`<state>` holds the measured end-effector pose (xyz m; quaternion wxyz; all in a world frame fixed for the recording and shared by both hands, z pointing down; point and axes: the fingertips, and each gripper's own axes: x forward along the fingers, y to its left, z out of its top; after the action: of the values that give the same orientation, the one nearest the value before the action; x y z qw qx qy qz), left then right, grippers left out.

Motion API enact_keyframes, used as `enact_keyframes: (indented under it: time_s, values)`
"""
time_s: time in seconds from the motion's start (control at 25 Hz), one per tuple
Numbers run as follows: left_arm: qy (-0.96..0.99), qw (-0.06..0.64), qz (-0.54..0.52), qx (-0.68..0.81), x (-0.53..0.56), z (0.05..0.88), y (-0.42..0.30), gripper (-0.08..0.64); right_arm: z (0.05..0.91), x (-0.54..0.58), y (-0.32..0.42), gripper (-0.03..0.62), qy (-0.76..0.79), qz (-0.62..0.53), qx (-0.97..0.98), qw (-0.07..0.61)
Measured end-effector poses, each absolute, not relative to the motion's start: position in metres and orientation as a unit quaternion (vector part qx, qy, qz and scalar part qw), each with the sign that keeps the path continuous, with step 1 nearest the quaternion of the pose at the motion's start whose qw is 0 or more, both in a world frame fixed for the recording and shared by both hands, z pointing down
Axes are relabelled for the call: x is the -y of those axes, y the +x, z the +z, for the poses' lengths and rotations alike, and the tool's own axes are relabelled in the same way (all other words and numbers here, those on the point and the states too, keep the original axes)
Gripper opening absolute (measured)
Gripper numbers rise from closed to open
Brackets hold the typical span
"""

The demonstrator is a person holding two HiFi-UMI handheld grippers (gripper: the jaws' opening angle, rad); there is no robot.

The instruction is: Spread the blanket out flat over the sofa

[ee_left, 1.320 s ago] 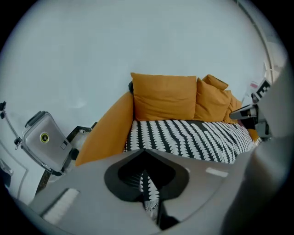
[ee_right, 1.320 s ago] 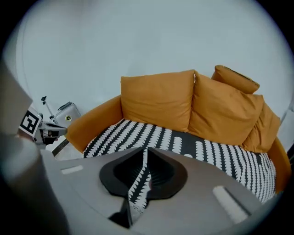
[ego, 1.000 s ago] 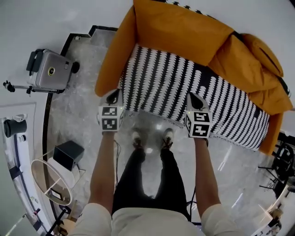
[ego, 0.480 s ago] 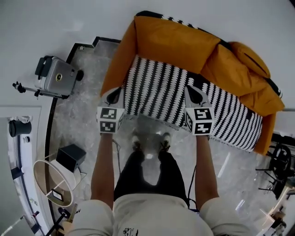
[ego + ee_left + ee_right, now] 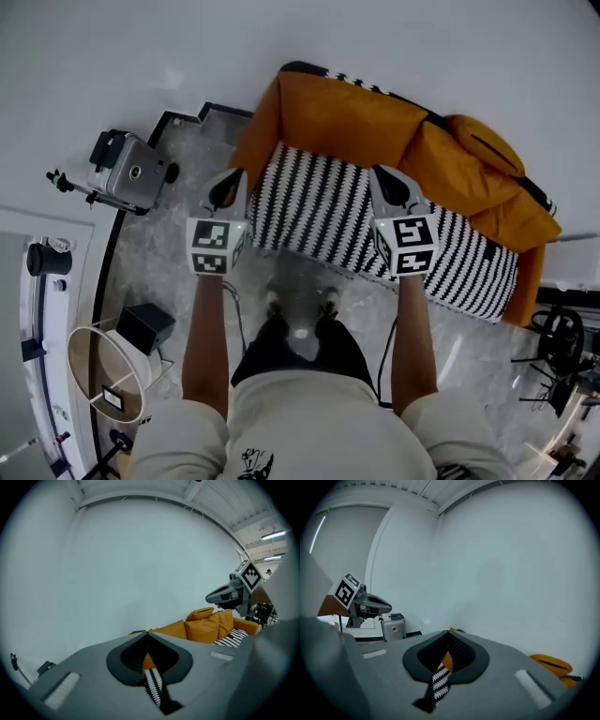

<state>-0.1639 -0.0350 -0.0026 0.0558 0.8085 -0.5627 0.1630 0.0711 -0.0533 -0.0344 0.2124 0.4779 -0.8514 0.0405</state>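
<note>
An orange sofa stands against the white wall, with a black-and-white striped blanket lying over its seat and hanging down its front. My left gripper is shut on the blanket's near edge by the sofa's left arm. My right gripper is shut on the same edge further right. In the left gripper view a strip of the striped blanket is pinched between the shut jaws, and the right gripper view shows another pinched strip. Both grippers point up toward the wall.
A silver case on a stand sits on the floor left of the sofa. A black box and a round white-rimmed object lie at lower left. Dark chair frames stand at the right. The person's feet are just before the sofa.
Both grippers have risen and tilted upward, still holding the blanket's near edge. The sofa now sits farther off and smaller in the head view.
</note>
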Motion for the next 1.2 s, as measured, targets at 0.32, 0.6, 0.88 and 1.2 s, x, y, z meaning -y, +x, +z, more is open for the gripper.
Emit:
enact_keyframes:
  time_s: [0.32,0.6,0.88,1.2]
  values:
    - [0.813,0.01,0.139,0.565,0.02,-0.097,-0.154,0.011,-0.13,0.04,0.06,0.003,0.461,-0.004,0.871,0.168]
    - [0.822,-0.019,0.113,0.558,0.001,-0.155,-0.141,0.011,-0.182,0.027,0.057,0.003,0.451,-0.04,0.879,0.152]
    - [0.822,-0.037,0.089,0.561,-0.016,-0.192,-0.135,0.011,-0.227,0.008,0.071,0.003,0.464,-0.062,0.875,0.125]
    - [0.82,-0.085,0.063,0.562,-0.032,-0.24,-0.141,0.011,-0.271,-0.009,0.06,0.003,0.456,-0.098,0.879,0.097]
